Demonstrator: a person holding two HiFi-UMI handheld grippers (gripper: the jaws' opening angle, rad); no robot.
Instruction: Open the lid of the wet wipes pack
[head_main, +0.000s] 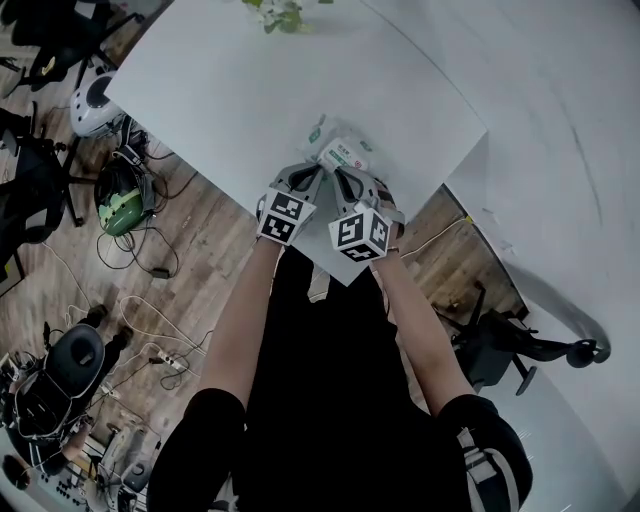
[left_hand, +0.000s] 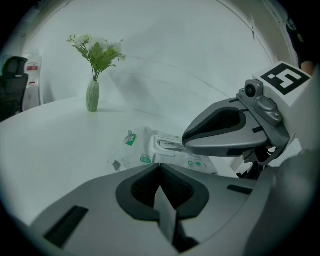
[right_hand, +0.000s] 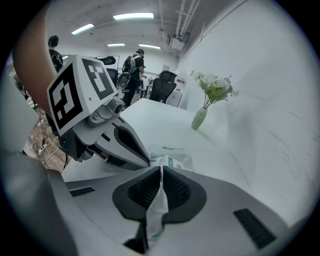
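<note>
The wet wipes pack (head_main: 340, 153) is white with green print and lies near the front edge of the white table (head_main: 230, 90). Its flat lid (left_hand: 167, 144), marked OPEN, lies closed on top. In the left gripper view the pack (left_hand: 150, 152) sits just beyond my left gripper (left_hand: 160, 169), which is shut on a thin strip of the pack's edge. My right gripper (right_hand: 161, 171) is shut on the pack's wrapper (right_hand: 172, 160) at the other end. In the head view the left gripper (head_main: 312, 175) and the right gripper (head_main: 343, 178) meet at the pack, tips close together.
A green vase with flowers (left_hand: 93, 95) stands far back on the table, also in the right gripper view as the vase (right_hand: 199, 118). A white wall (head_main: 560, 110) runs along the right. Office chairs, cables and gear (head_main: 120, 195) cover the floor to the left. People stand far off (right_hand: 136, 67).
</note>
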